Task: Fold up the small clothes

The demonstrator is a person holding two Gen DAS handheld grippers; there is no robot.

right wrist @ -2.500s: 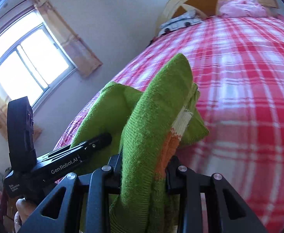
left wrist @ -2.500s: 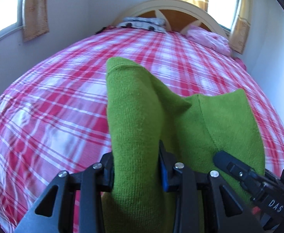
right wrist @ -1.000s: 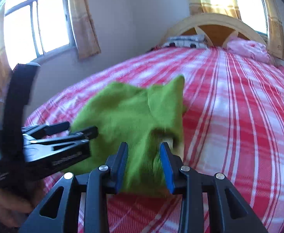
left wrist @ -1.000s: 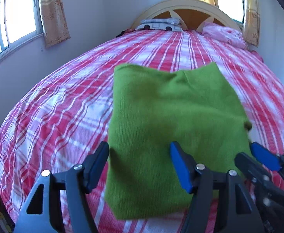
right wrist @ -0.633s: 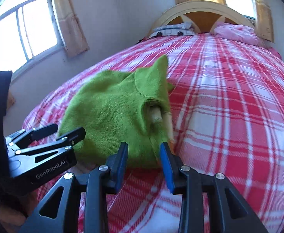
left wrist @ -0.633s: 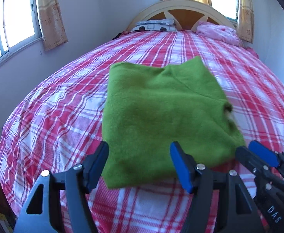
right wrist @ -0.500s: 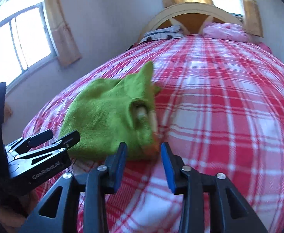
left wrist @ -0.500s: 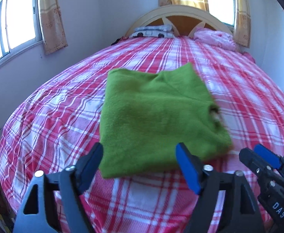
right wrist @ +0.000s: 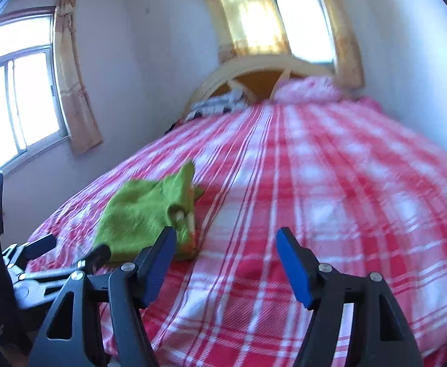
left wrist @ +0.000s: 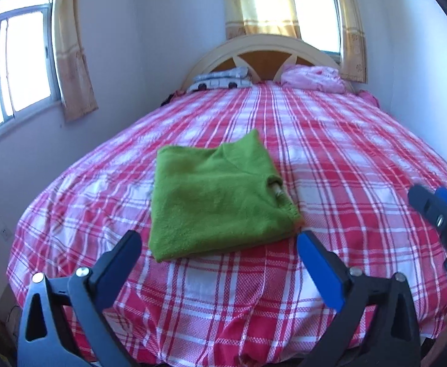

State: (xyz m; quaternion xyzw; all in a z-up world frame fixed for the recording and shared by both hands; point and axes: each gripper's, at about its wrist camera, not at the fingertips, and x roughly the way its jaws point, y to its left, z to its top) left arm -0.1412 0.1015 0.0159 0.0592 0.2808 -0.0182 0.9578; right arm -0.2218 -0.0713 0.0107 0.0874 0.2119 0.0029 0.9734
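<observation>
Since a second ago both my grippers have let go and pulled back, and the green garment (left wrist: 214,195) that filled the view now lies folded on the plaid bedspread (left wrist: 330,159), apart from my tools. From the left wrist, my left gripper (left wrist: 219,244) is opening wide with nothing between its jaws; the garment's right edge shows a loose cuff, which I judge could slip open if brushed. The headboard (left wrist: 263,44), a pink pillow (left wrist: 312,78) and folded grey clothes (left wrist: 220,81) sit well away. From the right wrist, my right gripper (right wrist: 226,241) is opening, empty, with the garment just beyond its left finger; nothing blocks my way.
</observation>
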